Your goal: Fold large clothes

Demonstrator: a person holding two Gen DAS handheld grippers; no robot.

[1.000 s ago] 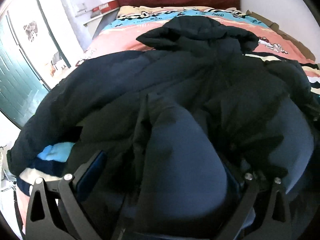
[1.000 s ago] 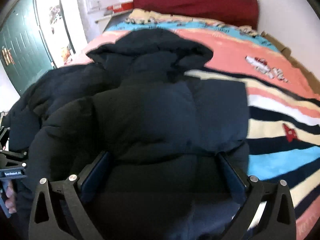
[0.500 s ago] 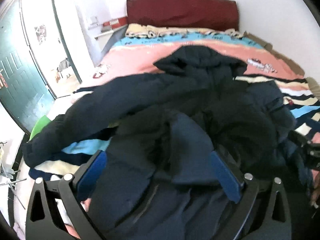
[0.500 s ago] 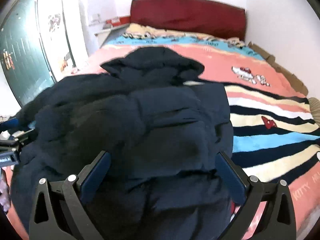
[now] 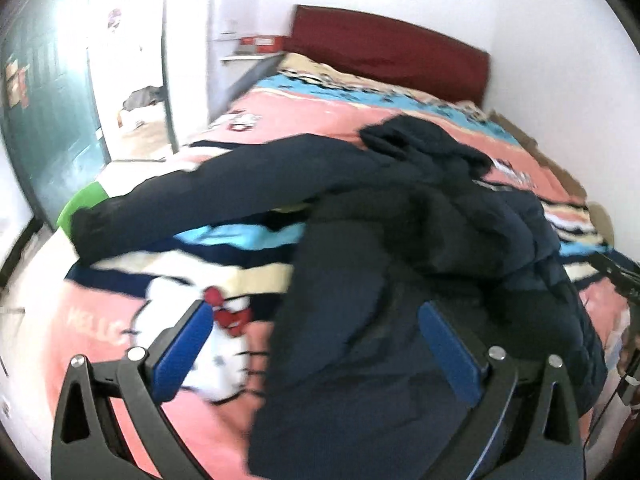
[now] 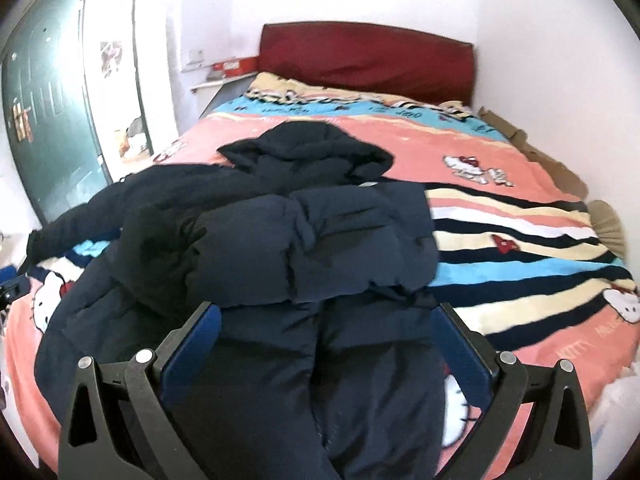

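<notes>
A large dark navy puffer coat (image 6: 304,240) with a hood (image 6: 308,148) lies on the bed. Its right half is folded over the body; its left sleeve (image 5: 192,196) stretches out toward the bed's left edge. In the left wrist view the coat (image 5: 400,280) fills the right half. My left gripper (image 5: 316,332) is open and empty above the coat's lower left edge. My right gripper (image 6: 328,336) is open and empty above the coat's lower hem.
The bed has a striped pink, blue and cream cartoon blanket (image 6: 520,232) and a dark red headboard (image 6: 364,60). A green door (image 6: 44,120) and a bright doorway stand left. A white wall (image 6: 560,80) runs along the right. The other gripper's edge shows at the left wrist view's right (image 5: 616,272).
Both grippers have pulled back and up from the coat. A second ago the fabric filled both jaws; now the jaws hold nothing. The left view has swung left, showing more blanket.
</notes>
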